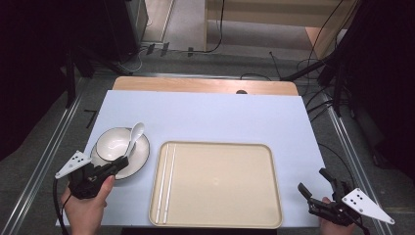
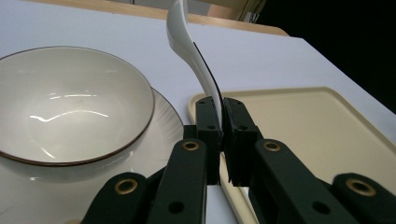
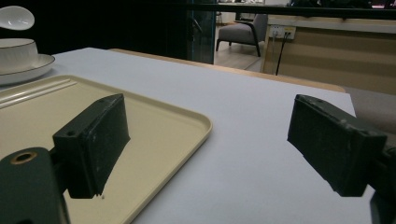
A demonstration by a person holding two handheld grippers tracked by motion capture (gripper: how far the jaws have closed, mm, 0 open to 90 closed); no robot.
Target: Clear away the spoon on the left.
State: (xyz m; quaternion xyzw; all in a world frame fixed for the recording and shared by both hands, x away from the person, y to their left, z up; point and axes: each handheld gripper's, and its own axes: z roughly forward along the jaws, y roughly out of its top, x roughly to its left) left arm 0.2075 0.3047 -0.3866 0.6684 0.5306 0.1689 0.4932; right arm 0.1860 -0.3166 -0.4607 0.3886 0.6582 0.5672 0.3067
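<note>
The white spoon (image 2: 194, 56) was in my left gripper (image 1: 119, 165), its handle pinched tight between the two black jaws, which had closed almost flat against each other with only the thin handle between them. From the left gripper view the handle rose out of the jaws and curved upward past the top of the frame. From above, the spoon (image 1: 134, 138) slanted up and away from my left hand (image 1: 88, 205), its scoop over the far rim of the bowl (image 1: 112, 143). That bowl, white with a dark rim line, sat on a matching plate (image 1: 140, 157) at the left of the white table cover (image 1: 220, 117). Just beside the plate, to its right, lay the beige tray (image 1: 220, 183), with a pair of pale chopsticks (image 1: 166, 183) lying lengthwise along its left edge.

My right gripper (image 1: 317, 185) was well apart from all this, at the near right corner of the cover, past the tray's right edge. Its jaws stood wide with nothing between them; through the gap in the right gripper view I saw the tray's corner (image 3: 187, 122) and bare white cover
</note>
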